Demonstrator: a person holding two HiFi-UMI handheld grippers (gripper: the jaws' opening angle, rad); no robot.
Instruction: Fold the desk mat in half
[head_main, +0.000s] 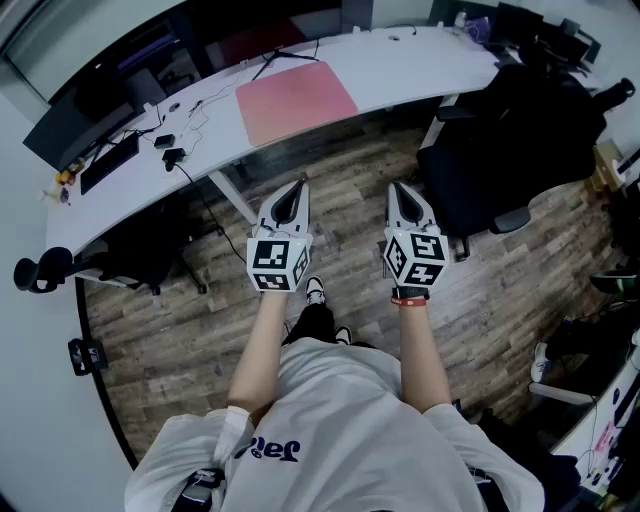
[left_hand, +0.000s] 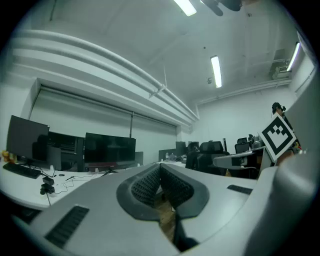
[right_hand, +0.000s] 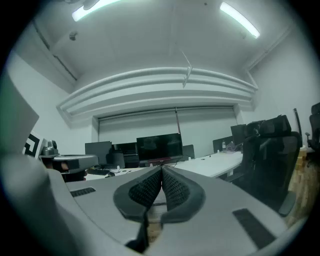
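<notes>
Head view is showing the mat (head_main: 296, 101) lying flat on the desk (head_main: 400, 70), well apart from both grippers. Left gripper (head_main: 292, 190) and right gripper (head_main: 403, 190) are hovering closed and empty (level, side by side). Risk: arriving closed, they'd shove the mat instead of pinching its edge.

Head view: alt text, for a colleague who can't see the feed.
A person stands back from a curved white desk, holding the left gripper and right gripper out over wood flooring, both shut and empty. A pink desk mat lies flat and unfolded on the desk, untouched.
</notes>
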